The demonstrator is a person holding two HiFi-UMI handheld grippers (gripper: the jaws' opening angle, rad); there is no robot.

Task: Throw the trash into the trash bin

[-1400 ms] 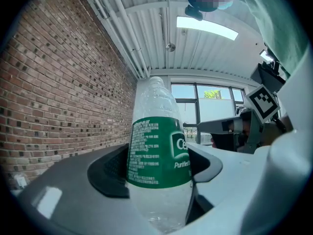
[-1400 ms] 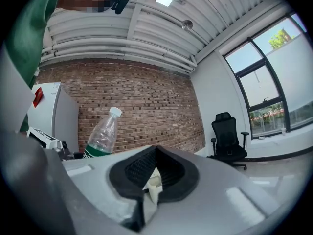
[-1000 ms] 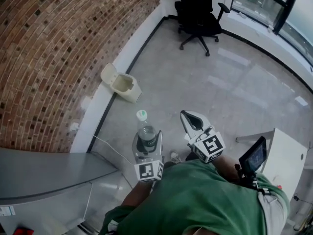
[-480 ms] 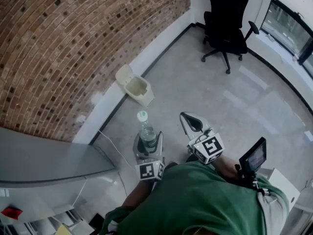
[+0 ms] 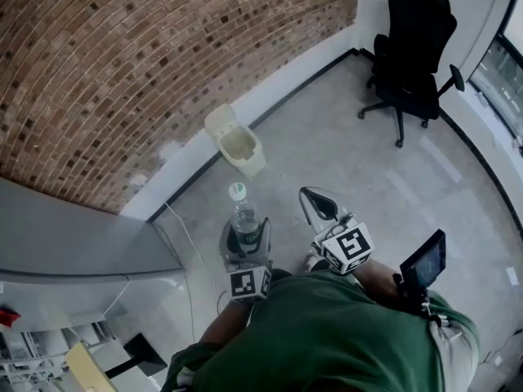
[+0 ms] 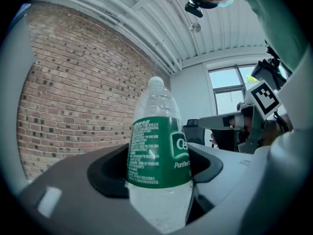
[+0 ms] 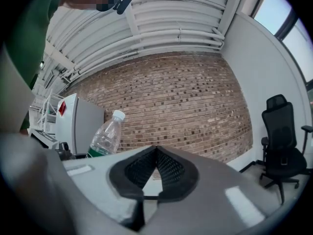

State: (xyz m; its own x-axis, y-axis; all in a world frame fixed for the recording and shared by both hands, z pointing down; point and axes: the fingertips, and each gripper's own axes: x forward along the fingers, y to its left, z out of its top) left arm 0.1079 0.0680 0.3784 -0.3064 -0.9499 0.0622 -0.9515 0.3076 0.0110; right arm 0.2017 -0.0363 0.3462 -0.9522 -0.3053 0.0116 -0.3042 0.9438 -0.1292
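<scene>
On floor [image 5: 368, 207] by brick wall [image 5: 122, 64], bin [image 5: 255, 167]

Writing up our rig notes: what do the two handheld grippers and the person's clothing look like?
Both the left gripper and right gripper have smooth grey rounded jaws with black textured pads. Each carries a white cube with black square markers. The person wears a green shirt.
</scene>
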